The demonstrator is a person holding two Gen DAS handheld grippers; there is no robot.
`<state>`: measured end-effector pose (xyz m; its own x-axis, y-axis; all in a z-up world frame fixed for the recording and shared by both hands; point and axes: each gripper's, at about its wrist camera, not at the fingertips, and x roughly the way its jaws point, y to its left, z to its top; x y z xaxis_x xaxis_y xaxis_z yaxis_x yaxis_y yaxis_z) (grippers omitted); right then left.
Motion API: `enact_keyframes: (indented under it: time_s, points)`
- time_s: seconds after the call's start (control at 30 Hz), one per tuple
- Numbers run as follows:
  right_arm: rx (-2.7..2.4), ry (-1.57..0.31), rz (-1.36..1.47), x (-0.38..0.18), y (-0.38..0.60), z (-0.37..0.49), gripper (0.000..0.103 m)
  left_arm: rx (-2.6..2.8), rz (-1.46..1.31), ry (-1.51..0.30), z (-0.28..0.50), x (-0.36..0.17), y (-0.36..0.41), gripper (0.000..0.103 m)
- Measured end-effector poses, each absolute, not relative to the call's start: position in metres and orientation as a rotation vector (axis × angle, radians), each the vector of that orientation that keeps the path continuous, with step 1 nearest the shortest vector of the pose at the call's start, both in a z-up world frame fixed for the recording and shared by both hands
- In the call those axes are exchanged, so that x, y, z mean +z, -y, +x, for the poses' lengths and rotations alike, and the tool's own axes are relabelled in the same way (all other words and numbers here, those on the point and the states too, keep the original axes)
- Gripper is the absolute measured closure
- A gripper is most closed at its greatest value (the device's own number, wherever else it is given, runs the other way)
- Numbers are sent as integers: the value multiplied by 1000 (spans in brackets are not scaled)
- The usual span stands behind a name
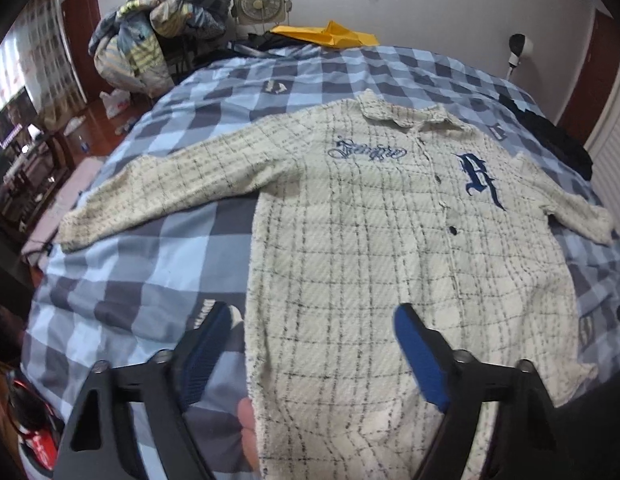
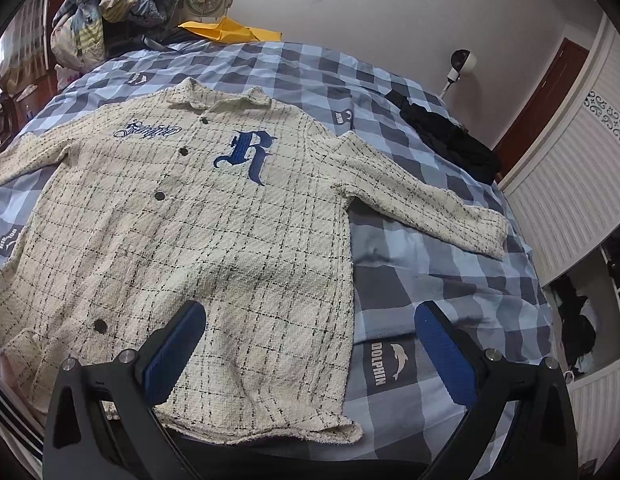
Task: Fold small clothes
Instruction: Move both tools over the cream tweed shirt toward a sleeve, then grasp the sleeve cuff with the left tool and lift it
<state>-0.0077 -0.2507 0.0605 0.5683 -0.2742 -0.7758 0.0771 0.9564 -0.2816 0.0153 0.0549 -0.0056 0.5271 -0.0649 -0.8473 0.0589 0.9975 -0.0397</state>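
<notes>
A cream shirt [image 1: 349, 240] with thin black checks, dark buttons and a blue letter R lies flat and face up on a blue checked bedcover [image 1: 130, 280], both sleeves spread out. My left gripper [image 1: 315, 316] hovers open over the shirt's lower left side edge, one finger above the bedcover and the other above the cloth. In the right wrist view the shirt [image 2: 190, 220] fills the left half. My right gripper [image 2: 310, 312] stands open over its lower right side edge, near the hem corner, with one finger over the bedcover [image 2: 429, 272]. Neither gripper holds cloth.
A heap of bedding [image 1: 158, 32], a box fan [image 1: 260, 0] and a yellow cloth [image 1: 329, 34] sit at the bed's far end. A black garment [image 2: 449, 136] lies at the far right of the bed. White louvred cupboard doors [image 2: 569, 200] stand close on the right.
</notes>
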Motion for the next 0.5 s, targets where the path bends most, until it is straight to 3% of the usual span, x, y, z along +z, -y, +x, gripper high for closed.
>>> enact_keyframes:
  time_s: [0.3, 0.43, 0.5]
  points:
    - [-115, -951, -236, 64, 228, 14, 1, -55, -148, -943, 30, 17, -108, 19]
    - [-53, -934, -271, 64, 205, 29, 1, 109, -97, -935, 58, 19, -175, 0]
    - [-36, -909, -318, 60, 191, 34, 1, 181, -116, -955, 73, 10, -220, 0]
